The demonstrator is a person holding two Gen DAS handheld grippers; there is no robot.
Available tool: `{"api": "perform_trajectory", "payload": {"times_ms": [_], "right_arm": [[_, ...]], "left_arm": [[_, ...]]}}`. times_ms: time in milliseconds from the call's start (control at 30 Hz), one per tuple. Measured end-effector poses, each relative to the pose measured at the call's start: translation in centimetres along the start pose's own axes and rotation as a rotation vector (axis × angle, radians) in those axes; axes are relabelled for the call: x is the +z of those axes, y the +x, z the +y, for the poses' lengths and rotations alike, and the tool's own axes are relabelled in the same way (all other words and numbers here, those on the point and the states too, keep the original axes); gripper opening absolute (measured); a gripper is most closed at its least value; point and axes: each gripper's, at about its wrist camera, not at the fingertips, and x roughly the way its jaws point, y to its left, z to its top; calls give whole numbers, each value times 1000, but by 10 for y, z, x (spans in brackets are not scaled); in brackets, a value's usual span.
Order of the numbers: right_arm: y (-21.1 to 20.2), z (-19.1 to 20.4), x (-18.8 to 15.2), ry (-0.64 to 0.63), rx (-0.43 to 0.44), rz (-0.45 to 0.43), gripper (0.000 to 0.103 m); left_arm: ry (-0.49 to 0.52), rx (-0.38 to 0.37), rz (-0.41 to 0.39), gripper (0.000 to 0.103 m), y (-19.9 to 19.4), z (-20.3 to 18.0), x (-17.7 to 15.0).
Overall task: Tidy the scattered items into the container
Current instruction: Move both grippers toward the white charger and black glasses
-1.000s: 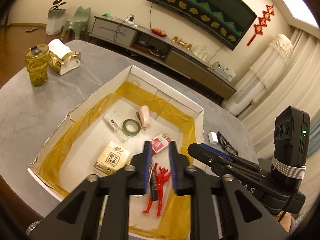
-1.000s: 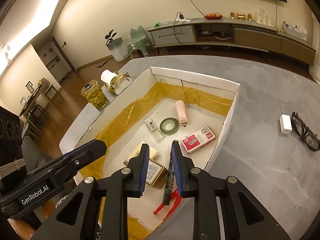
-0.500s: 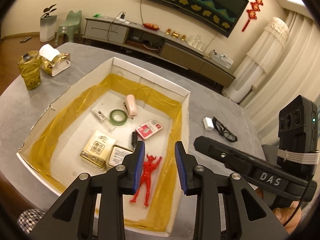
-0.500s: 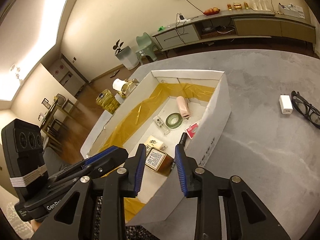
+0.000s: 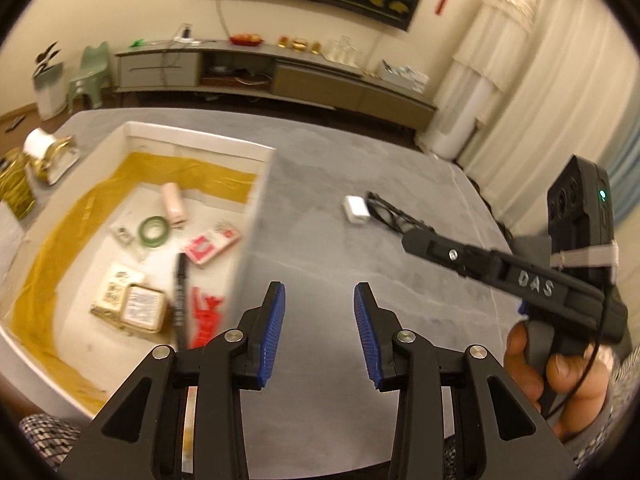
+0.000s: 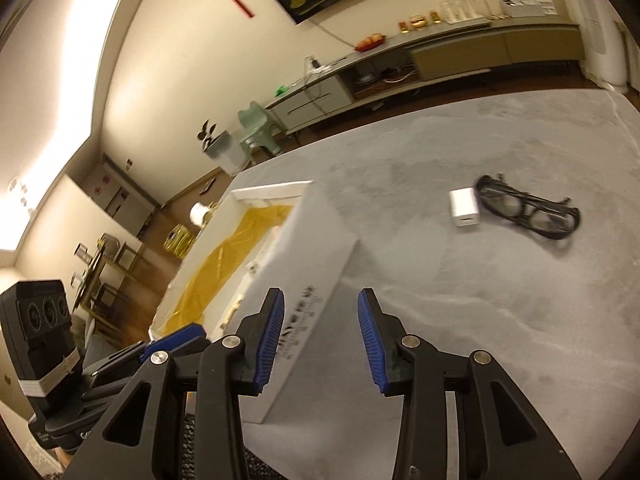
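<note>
Left wrist view: both tongs [image 5: 319, 334] [image 6: 320, 340] gape empty; white charger [image 5: 356, 209] touches black glasses [image 5: 394, 213].

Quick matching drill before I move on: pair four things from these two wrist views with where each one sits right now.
Things:
1. white charger
2. black marker pen
3. green tape roll
4. black glasses

Places:
a. inside the box, beside the red figure
b. on the grey table, farthest from the box
c. inside the box, next to the pink stapler
d. on the grey table, between the box and the glasses

Pairs: 1-d, 2-a, 3-c, 4-b
</note>
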Motion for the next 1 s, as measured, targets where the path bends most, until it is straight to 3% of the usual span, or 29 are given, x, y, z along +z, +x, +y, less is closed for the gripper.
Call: {"api": "perform_trajectory", "payload": {"times_ms": [300, 467, 833, 1000], "right_arm": [[-26, -61, 23, 48, -58, -19, 42], [-24, -88, 40, 30, -136, -12, 46], [30, -133, 76, -127, -336, 66, 51], [63, -149, 91, -156, -365, 108, 52]], "left_arm": [[74, -24, 38, 39, 43, -59, 19], [86, -29, 81, 47, 80, -75, 31], [58, 20, 163, 47, 179, -76, 56], [44, 57, 190, 47, 227, -69, 67]]}}
